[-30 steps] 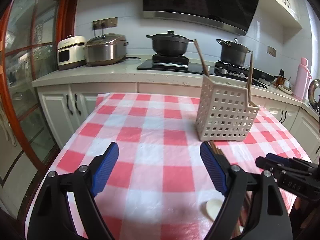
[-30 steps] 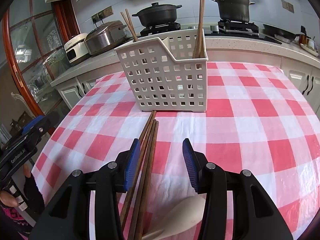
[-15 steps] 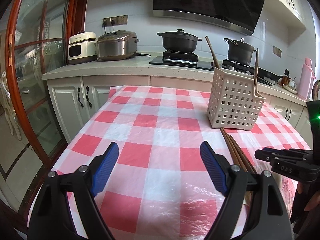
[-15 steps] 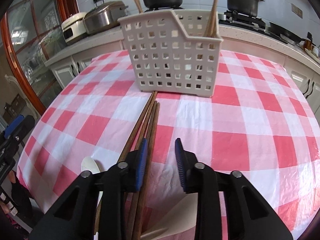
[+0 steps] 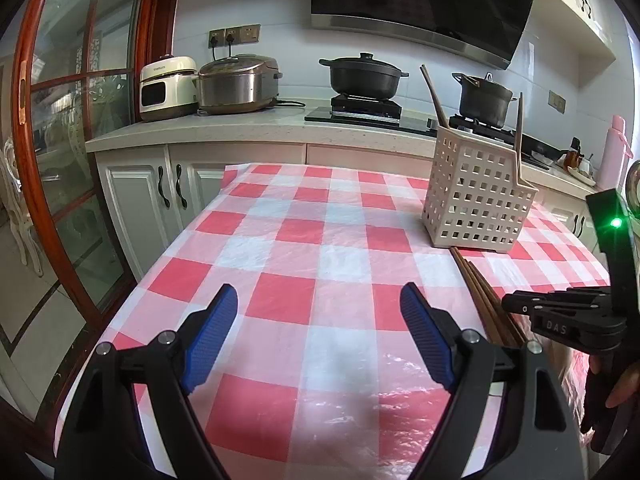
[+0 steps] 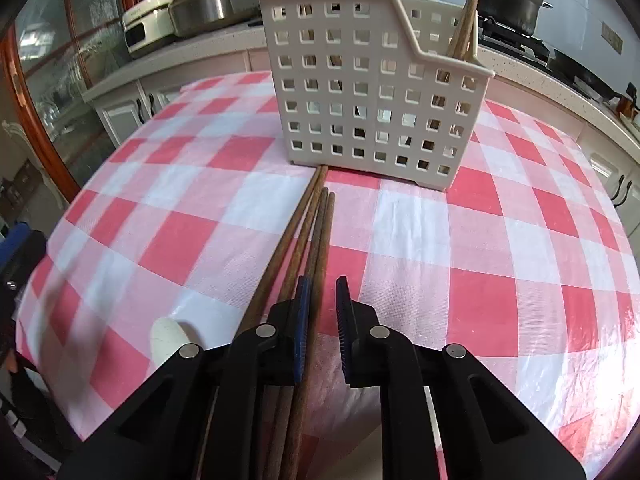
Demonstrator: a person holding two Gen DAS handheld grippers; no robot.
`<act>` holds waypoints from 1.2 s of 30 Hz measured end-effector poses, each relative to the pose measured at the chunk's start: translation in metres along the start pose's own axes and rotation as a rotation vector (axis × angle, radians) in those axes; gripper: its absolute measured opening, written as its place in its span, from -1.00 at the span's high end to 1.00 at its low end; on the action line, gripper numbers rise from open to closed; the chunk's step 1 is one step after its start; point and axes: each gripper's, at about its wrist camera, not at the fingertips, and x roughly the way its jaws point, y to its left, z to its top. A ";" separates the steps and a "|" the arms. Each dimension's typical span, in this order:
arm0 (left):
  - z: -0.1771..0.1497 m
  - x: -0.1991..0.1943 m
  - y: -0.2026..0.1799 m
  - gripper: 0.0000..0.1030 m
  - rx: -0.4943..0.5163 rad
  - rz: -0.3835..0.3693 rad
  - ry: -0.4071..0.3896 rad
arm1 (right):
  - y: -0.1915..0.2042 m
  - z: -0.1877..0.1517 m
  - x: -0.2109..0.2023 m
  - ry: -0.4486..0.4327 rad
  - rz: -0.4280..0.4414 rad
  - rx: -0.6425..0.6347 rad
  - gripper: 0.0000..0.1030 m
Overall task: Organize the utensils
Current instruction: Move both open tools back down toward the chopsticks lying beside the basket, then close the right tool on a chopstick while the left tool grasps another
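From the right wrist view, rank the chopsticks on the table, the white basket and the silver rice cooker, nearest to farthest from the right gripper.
1. Chopsticks on the table: between the closing jaws of the right gripper.
2. White basket: straight ahead, mid-table.
3. Silver rice cooker: far left, on the counter.

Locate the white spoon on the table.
In the right wrist view the white spoon lies at lower left on the checked tablecloth, left of the loose chopsticks, partly hidden behind the right tongs.

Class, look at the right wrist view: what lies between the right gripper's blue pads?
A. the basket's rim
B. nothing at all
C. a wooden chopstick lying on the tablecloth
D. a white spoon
C: the right gripper is closing its jaws around a wooden chopstick that lies flat on the checked tablecloth.
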 end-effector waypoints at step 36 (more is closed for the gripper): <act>0.020 0.051 -0.093 -0.28 0.126 -0.143 0.158 | -0.046 -0.014 -0.043 -0.135 0.061 0.098 0.87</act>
